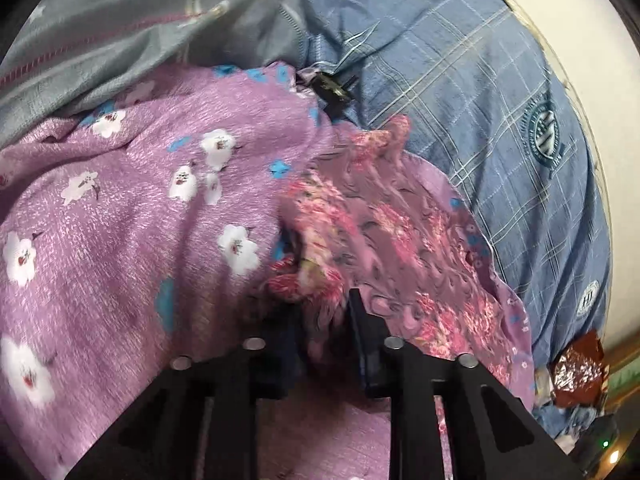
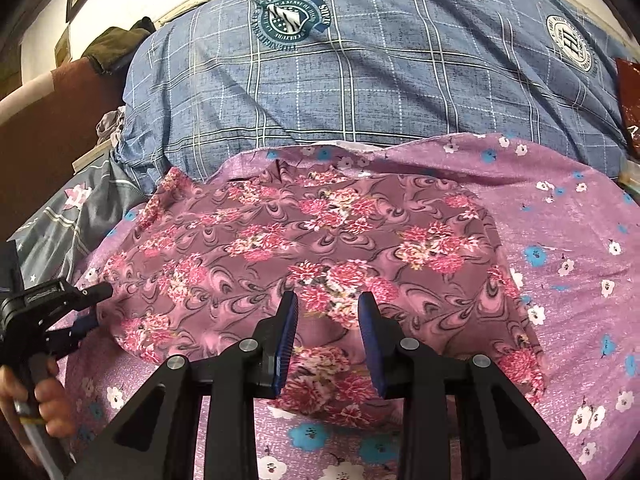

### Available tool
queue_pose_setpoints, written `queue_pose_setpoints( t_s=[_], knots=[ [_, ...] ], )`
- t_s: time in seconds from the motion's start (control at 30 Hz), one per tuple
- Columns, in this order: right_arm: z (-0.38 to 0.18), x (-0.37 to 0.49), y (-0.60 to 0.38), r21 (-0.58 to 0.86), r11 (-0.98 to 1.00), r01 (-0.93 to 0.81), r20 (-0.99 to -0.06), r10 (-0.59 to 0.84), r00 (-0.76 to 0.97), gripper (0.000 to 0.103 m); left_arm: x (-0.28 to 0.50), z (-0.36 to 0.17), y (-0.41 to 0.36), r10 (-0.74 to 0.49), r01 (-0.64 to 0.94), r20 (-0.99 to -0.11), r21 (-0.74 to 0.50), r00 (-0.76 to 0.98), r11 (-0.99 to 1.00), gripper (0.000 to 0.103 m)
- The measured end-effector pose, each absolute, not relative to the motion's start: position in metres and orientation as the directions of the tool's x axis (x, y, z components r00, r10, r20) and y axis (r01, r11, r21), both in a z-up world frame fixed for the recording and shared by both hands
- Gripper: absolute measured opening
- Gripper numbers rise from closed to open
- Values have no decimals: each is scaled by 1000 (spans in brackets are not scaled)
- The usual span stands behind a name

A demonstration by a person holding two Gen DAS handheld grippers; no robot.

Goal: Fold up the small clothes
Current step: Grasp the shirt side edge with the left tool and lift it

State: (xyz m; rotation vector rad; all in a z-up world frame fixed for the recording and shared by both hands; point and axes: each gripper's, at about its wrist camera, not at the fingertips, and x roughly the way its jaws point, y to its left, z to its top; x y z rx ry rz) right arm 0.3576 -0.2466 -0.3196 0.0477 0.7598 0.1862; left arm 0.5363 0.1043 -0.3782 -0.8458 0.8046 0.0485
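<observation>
The right gripper (image 2: 328, 312) hovers over the near part of the floral garment (image 2: 320, 248), its two blue-padded fingers (image 2: 286, 344) spread apart with cloth showing in the gap between them; nothing is pinched there. The garment is a small mauve piece printed with pink flower clusters, lying fairly flat on a purple sheet (image 2: 568, 240) scattered with white and blue flowers. Its near edge runs under the gripper body, so that part is cut off from sight.

At the left of the right wrist view, the left gripper (image 2: 96, 292) reaches to the garment's left edge, with a hand (image 2: 44, 400) around its handle. In the left wrist view that gripper (image 1: 324, 304) has bunched garment cloth (image 1: 380, 232) crowded between its fingers, and the cloth there is blurred; the left finger is mostly lost in shadow, so I cannot tell whether the jaws are clamped on the fabric or merely pushed into it. The purple sheet (image 1: 120, 208) fills the left of this view.

Beyond the sheet lies a blue checked quilt (image 2: 360, 80) bearing round crests, and to the left a grey cover (image 1: 120, 32) with a pink stripe. A small dark clip-like object (image 1: 334, 88) sits where purple sheet and blue quilt meet; what it is cannot be made out. A brown shiny packet (image 1: 578, 372) rests at the quilt's edge, partly cut off by the frame. No container is visible.
</observation>
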Motion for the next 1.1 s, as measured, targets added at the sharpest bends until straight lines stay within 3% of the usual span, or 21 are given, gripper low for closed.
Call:
queue_pose_setpoints(
  t_s=[0.17, 0.2, 0.3, 0.33, 0.47, 0.5, 0.53, 0.57, 0.7, 0.87, 0.93, 1.0, 1.07, 1.1],
  knots=[
    [-318, 359, -250, 121, 982, -144, -679, 188, 709, 33, 533, -375, 100, -253, -300, -617, -649, 745, 699, 16],
    [-318, 358, -250, 124, 981, -147, -679, 192, 709, 33, 531, -374, 97, -240, -304, -621, -639, 746, 707, 22],
    [-319, 357, -246, 107, 982, -157, -679, 187, 710, 33, 533, -379, 91, -254, -317, -624, -654, 739, 686, 55],
    [-320, 357, -245, 103, 982, -159, -680, 187, 709, 33, 533, -380, 89, -260, -315, -619, -663, 741, 679, 57],
    [-321, 358, -243, 98, 982, -163, -684, 186, 706, 32, 535, -376, 81, -247, -300, -626, -635, 739, 712, 54],
    [-322, 358, -243, 99, 982, -161, -684, 185, 705, 32, 535, -376, 82, -247, -301, -623, -638, 742, 709, 45],
    [-322, 358, -244, 99, 982, -160, -685, 184, 705, 32, 536, -377, 83, -242, -304, -625, -636, 742, 709, 24],
    [-322, 359, -244, 99, 982, -160, -685, 184, 705, 32, 538, -378, 84, -233, -315, -635, -627, 737, 712, 17],
    [-322, 359, -247, 93, 984, -154, -688, 175, 705, 32, 539, -378, 84, -246, -291, -607, -647, 755, 704, 10],
    [-324, 361, -256, 99, 986, -137, -694, 167, 700, 31, 537, -367, 71, -227, -226, -578, -606, 784, 763, 12],
    [-325, 362, -260, 102, 987, -128, -699, 162, 696, 31, 538, -371, 68, -228, -240, -596, -601, 770, 762, 35],
    [-326, 361, -265, 102, 988, -117, -702, 155, 695, 31, 539, -378, 66, -265, -243, -586, -646, 766, 723, 45],
    [-326, 362, -269, 104, 989, -109, -706, 151, 692, 31, 541, -377, 63, -252, -241, -588, -631, 768, 737, 45],
    [-326, 362, -269, 105, 989, -106, -707, 149, 691, 31, 541, -376, 61, -241, -238, -591, -616, 770, 751, 40]
  ],
)
